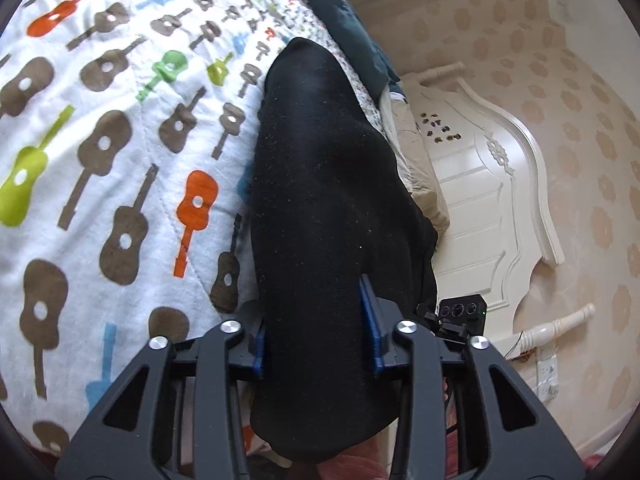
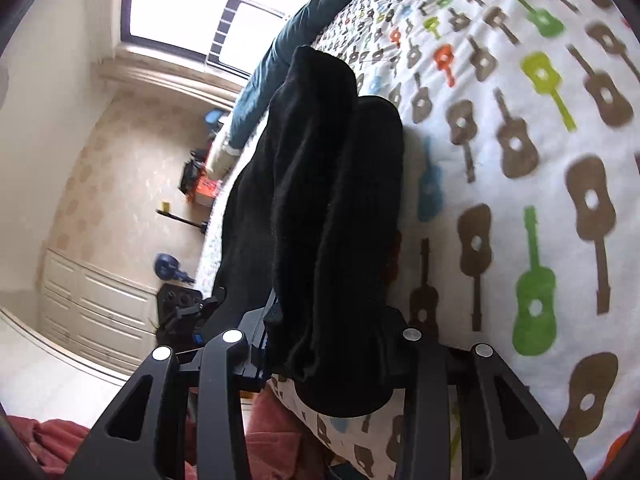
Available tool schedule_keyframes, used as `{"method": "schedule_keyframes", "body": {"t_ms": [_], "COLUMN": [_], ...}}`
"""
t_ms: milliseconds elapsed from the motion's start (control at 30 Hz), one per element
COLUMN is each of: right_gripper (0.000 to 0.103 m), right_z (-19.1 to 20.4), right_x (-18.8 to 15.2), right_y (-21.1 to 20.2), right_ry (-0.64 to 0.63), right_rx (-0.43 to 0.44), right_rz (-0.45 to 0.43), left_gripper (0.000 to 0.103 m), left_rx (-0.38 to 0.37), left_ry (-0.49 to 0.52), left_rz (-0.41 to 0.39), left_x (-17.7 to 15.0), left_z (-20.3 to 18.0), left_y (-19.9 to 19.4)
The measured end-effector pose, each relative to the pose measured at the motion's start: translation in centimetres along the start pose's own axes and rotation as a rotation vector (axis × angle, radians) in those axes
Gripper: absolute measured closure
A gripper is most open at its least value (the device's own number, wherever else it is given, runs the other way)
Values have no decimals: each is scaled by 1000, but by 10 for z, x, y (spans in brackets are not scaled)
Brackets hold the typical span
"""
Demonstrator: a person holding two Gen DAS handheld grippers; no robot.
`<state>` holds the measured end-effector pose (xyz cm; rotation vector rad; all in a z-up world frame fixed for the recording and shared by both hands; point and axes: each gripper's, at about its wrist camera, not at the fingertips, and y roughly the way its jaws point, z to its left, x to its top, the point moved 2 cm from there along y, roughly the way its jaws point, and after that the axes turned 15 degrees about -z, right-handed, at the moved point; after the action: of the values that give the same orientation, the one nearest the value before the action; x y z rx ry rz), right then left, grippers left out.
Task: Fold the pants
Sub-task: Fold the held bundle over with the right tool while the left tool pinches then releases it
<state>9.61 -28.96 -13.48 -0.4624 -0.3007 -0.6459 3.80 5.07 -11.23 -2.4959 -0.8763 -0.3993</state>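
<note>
The black pants (image 1: 328, 208) hang bunched between the blue-padded fingers of my left gripper (image 1: 316, 332), which is shut on them above the guitar-print bedspread (image 1: 120, 140). In the right wrist view the same black pants (image 2: 320, 208) run in thick folds through my right gripper (image 2: 320, 344), which is shut on them beside the bedspread (image 2: 520, 160). The fingertips of both grippers are mostly hidden by the cloth. The other gripper's body shows in each view, in the left wrist view (image 1: 460, 316) and in the right wrist view (image 2: 180, 304).
A dark teal blanket (image 1: 348, 12) lies along the bed's far edge. A white carved headboard (image 1: 492, 184) stands against patterned wallpaper. White drawers (image 2: 100, 304), a window (image 2: 208, 8) and items on the floor (image 2: 200, 184) show in the right wrist view. Red cloth (image 2: 60, 440) lies below.
</note>
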Motion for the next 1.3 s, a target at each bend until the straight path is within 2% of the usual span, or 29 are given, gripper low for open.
{"method": "schedule_keyframes", "body": {"t_ms": [67,267,500,667,833,967,1300], "right_gripper": [65,64,55,48,39,37,35], "right_z": [1,8,9,11,19,22,19], "right_x": [0,0,1,1,0,-1,8], "right_y": [0,0,4,5,6,7,-7], "right_ry": [-17,-22,-14,-17,-51,-60,-61], "right_rx": [-9,-20,-10,9,0,-15,-69], "right_rz": [1,10,9,10,22,25,-14], "left_gripper": [61,58,50,31,18,16,12], "left_rx": [-5,-11,-9,12,63,97,159], "left_ry": [29,67,77,119,178,210,327], "left_rz": [-7,-3,-4,10,19,31,-7], "left_x": [0,3,2,0,-4,-6,6], "left_z": [-1,1,-1,-13,-23,-31,-41], "left_y": [0,-3,-2,1,2,2,-8]}}
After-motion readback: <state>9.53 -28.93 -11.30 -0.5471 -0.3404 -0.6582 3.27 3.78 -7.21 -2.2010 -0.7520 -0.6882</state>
